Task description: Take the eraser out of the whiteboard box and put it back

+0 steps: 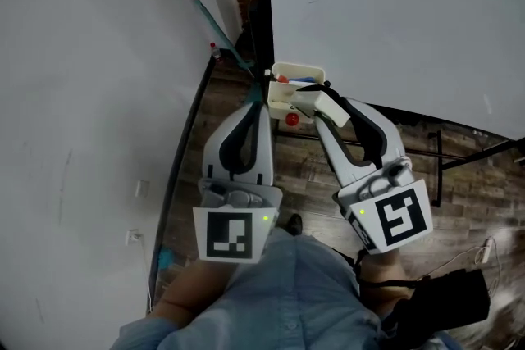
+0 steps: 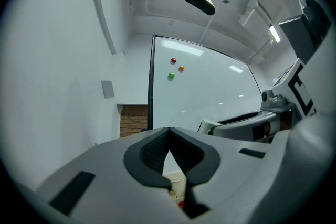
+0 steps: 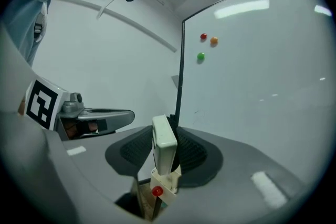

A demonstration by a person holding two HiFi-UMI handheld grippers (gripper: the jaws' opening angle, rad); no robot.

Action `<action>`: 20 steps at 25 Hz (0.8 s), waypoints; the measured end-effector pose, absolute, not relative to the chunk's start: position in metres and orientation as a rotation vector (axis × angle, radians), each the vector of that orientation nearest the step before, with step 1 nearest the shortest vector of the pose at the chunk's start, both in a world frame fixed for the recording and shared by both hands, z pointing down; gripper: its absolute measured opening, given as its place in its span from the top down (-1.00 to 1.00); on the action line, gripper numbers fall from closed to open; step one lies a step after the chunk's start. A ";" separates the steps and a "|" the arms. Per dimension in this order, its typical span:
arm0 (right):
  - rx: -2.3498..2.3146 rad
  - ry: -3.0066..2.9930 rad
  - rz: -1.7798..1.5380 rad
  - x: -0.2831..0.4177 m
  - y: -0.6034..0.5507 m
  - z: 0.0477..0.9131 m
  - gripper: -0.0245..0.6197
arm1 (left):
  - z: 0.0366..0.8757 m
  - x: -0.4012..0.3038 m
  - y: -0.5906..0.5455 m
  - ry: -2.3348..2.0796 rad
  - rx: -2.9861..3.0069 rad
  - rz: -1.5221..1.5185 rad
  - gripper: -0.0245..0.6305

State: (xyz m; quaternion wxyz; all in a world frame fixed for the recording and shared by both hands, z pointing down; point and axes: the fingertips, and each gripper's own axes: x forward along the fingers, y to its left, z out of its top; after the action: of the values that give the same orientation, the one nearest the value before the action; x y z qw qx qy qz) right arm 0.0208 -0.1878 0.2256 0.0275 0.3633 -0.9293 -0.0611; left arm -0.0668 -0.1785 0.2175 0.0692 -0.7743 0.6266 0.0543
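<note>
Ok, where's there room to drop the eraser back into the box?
Bare room seems to be in the box's near half, between its front wall and the markers along the back. The right gripper holds the eraser above the box's right end. The left end is tight: the shut left gripper sits right beside it.

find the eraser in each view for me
Head view: eraser at centre, held in the right gripper.
Left gripper view: probably the white end right of centre, at that gripper's tip.
Right gripper view: lower centre, upright between the jaws.
Shared landmark: whiteboard's black edge.
</note>
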 end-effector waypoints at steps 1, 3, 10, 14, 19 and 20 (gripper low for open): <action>1.126 -2.873 -0.196 0.023 -0.184 0.222 0.50 | 0.215 -0.065 -0.175 1.883 -2.326 0.170 0.91; 1.133 -2.884 -0.200 0.026 -0.179 0.217 0.50 | 0.212 -0.063 -0.169 1.877 -2.318 0.174 0.91; 1.129 -2.883 -0.246 0.031 -0.168 0.212 0.50 | 0.202 -0.056 -0.156 1.842 -2.300 0.205 0.91; 1.132 -2.886 -0.264 0.031 -0.164 0.207 0.50 | 0.196 -0.058 -0.152 1.850 -2.272 0.229 0.91; 1.130 -2.884 -0.271 0.027 -0.162 0.206 0.50 | 0.195 -0.059 -0.149 1.845 -2.277 0.228 0.91; 1.130 -2.883 -0.270 0.026 -0.163 0.206 0.50 | 0.196 -0.060 -0.149 1.846 -2.279 0.225 0.91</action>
State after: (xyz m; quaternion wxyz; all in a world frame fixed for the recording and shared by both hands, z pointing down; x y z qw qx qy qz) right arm 0.0262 -0.1632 0.2062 0.0169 0.3636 -0.9274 -0.0868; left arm -0.0597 -0.1491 0.1959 0.0998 -0.7709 0.6245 0.0760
